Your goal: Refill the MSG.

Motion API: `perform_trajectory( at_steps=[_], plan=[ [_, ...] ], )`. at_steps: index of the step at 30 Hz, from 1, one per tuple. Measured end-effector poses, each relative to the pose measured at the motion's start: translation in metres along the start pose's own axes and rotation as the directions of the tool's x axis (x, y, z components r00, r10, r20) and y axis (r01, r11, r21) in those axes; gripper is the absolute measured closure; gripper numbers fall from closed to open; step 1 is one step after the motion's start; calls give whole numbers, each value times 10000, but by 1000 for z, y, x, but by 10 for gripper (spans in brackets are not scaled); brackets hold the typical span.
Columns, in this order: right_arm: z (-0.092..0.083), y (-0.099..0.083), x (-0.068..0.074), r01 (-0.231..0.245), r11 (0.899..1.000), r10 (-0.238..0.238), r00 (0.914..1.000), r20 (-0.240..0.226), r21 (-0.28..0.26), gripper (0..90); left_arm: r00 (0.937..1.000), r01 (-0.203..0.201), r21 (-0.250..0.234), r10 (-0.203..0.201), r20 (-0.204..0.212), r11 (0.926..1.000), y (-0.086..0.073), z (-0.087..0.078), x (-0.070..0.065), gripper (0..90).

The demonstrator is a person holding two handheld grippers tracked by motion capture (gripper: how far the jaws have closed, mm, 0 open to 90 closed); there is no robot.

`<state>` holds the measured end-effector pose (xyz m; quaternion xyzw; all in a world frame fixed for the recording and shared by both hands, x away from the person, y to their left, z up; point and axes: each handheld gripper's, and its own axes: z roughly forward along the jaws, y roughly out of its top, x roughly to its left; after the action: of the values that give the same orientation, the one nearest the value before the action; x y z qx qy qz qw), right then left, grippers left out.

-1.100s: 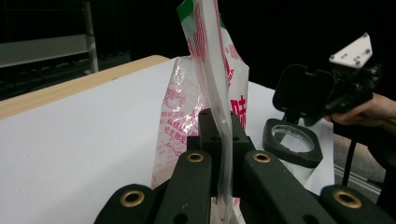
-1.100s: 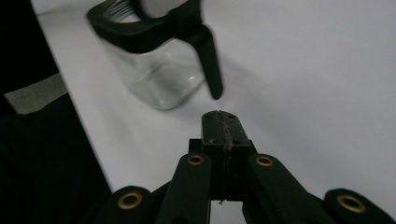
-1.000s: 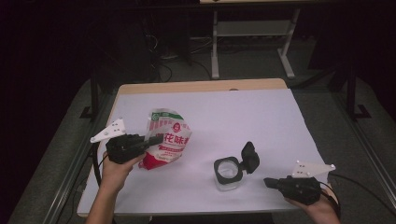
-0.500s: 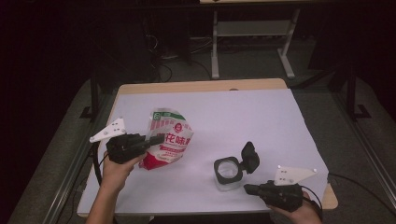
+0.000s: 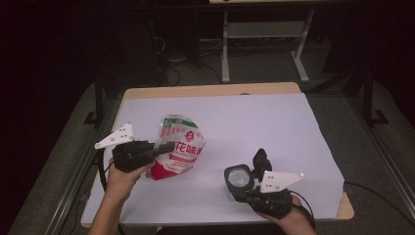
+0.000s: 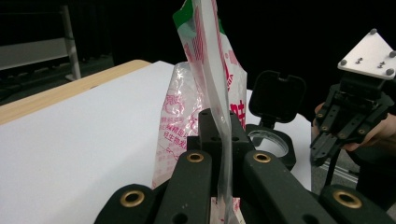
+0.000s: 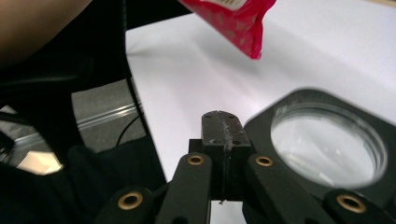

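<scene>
A red, white and green snack bag [image 5: 178, 147] is held upright over the white table cover, and my left gripper [image 5: 157, 148] is shut on its side edge. In the left gripper view the clear film of the bag [image 6: 205, 74] is pinched between the jaws of the left gripper [image 6: 219, 135]. A small black container [image 5: 239, 177] with a clear round inside stands at front right, its hinged lid [image 5: 259, 159] open and upright. My right gripper [image 5: 236, 193] is shut on nothing, just in front of the container [image 7: 327, 140]. Its tips [image 7: 220, 128] lie beside the container's left rim.
The white sheet [image 5: 254, 122] covers most of a wooden table [image 5: 205, 90]. A metal rack [image 5: 264, 34] and cables stand on the dark floor behind the table. The person's forearms come in from the front edge.
My right gripper has moved left from the table's right front corner to just in front of the black container. The left gripper and the bag have stayed in place.
</scene>
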<state>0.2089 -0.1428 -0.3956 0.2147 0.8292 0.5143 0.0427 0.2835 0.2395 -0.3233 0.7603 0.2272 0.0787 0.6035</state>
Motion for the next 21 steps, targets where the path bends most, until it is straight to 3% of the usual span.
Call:
perform_trajectory(
  at_steps=[8,21],
  plan=[
    [18,14,2,-140,9997,149,9986,498,-184,899,9998,-36,26,36,196,10000,11,-4,-3,900],
    [51,42,0,-71,9996,100,9943,1065,-277,899,9963,-438,83,431,749,9990,33,0,-16,900]
  ],
)
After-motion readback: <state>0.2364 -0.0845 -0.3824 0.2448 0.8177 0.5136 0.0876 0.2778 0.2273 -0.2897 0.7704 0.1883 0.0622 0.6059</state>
